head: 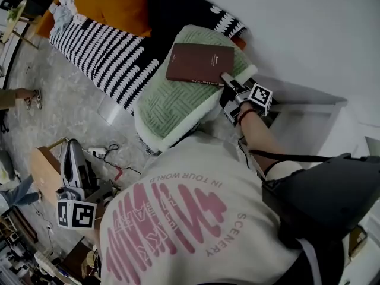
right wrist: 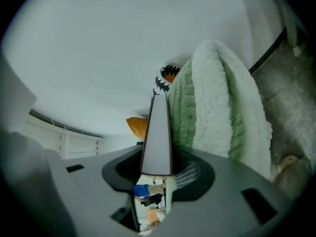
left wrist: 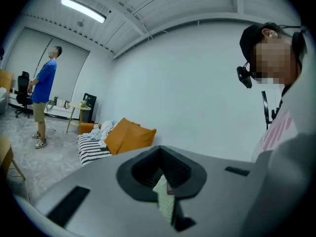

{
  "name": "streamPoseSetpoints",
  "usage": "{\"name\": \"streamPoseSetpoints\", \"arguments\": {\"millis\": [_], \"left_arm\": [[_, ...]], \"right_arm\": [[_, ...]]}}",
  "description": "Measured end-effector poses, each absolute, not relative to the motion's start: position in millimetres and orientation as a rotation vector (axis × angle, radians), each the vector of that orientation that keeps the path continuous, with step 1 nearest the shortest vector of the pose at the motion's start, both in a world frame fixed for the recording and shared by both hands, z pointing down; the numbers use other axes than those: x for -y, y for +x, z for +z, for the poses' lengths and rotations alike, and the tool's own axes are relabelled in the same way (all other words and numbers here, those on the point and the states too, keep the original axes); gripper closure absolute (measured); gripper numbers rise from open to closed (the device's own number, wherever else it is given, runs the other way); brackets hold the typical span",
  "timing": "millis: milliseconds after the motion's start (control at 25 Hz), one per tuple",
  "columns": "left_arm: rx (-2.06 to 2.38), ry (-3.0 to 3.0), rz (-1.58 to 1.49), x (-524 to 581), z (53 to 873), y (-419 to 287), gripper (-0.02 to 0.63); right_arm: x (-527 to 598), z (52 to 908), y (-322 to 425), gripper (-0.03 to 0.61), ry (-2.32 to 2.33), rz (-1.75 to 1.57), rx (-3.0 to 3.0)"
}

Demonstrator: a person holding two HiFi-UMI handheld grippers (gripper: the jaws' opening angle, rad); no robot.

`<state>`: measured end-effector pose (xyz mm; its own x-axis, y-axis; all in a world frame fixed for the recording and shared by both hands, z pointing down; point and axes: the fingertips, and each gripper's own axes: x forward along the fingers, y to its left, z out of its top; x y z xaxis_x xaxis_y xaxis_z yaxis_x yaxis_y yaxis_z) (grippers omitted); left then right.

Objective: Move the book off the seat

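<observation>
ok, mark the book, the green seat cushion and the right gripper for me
book point(head: 199, 64), head view, middle of its maroon cover.
green seat cushion point(head: 169, 108), head view, bare ribbed top in front of the book.
right gripper point(head: 228, 79), head view, between its fingertips at the book's near corner.

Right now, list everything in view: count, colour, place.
book: one, dark red, flat on the seat
seat: one, green with a white edge, by the wall
blanket: one, black and white stripes, left of the seat
pillow: one, orange, at the blanket's far end
cables: a few, dark, on the floor near the seat
bystander: one, blue shirt, standing far across the room
left gripper: one, grey, low at the person's side, fingers together, empty
right gripper: one, grey, fingers closed on the book's near corner
</observation>
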<state>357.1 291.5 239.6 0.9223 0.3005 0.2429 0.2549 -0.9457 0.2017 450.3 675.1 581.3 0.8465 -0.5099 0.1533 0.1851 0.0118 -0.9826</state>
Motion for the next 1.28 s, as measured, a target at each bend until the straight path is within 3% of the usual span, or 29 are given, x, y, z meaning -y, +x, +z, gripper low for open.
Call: {"name": "streamPoseSetpoints", "arguments": {"millis": [640,1280], "left_arm": [[-0.440,2.833,0.386,-271,256,357,0.606],[-0.220,2.758,0.385,-242,279,302,0.606]], "right_arm": [[-675,585,442,0.419,-1.506,-0.529,-0.144],[-679,587,443,0.419,-1.546,-0.537,-0.211]]}}
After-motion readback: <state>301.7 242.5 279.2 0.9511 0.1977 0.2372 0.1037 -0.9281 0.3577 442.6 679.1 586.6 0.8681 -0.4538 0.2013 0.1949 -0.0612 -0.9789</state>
